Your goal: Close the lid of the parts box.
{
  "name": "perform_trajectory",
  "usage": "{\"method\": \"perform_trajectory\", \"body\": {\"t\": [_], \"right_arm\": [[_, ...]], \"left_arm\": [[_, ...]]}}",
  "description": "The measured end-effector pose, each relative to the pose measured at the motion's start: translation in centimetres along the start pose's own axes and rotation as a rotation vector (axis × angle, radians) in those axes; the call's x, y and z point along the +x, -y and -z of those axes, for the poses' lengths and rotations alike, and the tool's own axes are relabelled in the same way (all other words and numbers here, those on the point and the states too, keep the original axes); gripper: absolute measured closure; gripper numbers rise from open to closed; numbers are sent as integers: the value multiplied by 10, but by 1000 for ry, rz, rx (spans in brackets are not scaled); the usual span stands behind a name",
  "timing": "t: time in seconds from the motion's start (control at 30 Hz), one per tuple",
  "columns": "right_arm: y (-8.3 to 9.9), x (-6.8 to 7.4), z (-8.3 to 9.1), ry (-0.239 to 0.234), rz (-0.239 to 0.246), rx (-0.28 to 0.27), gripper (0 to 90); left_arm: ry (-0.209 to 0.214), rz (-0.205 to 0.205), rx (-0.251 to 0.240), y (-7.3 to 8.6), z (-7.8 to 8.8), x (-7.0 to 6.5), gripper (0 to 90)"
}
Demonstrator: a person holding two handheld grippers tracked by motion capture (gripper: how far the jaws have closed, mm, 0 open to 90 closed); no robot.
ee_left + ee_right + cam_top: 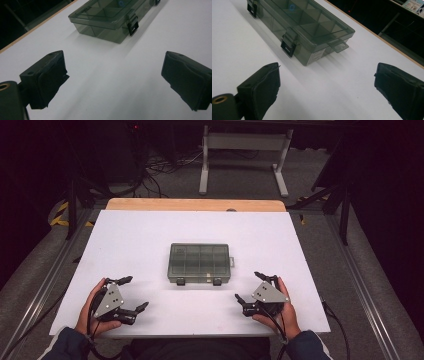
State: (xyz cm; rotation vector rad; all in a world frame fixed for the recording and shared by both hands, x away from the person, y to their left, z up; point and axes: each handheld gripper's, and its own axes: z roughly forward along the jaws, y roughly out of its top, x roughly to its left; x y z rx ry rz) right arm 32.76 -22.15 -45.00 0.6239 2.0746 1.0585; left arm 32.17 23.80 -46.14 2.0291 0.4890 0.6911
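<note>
two latches [198,281] on the near side of a smoky, see-through compartment box [199,263] seem to be what this moment is about. the box lies flat in the middle of the white table [135,245], lid down and both black clasps looking snapped shut, a small hang tab [338,46] sticking out at its right end. through the lid the dividers show, and the cells look empty as far as can be told.

the left tongs [134,293] rest at the near left of the table, jaws spread wide with nothing between them; in the left gripper view the pads [51,83] frame bare table with the box ahead and up the frame. the right tongs [249,286] sit at the near right, likewise wide open and empty, well clear of the box but nearer to its right clasp [287,47].

judging by this, the work stands at its very start: an approach, with no contact made. the next move probably calls for each tongs to come in toward the near wall, one jaw tip under a clasp's lower edge, flipping it up while the box is kept from sliding on the smooth table.
</note>
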Motion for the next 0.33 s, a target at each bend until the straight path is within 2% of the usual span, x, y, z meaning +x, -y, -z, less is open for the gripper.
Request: {"method": "perform_trajectory", "body": {"t": [0.33], "right_arm": [[1, -3, 0, -8, -13, -3, 70]], "left_arm": [[0, -1, 5, -1, -2, 0, 66]]}}
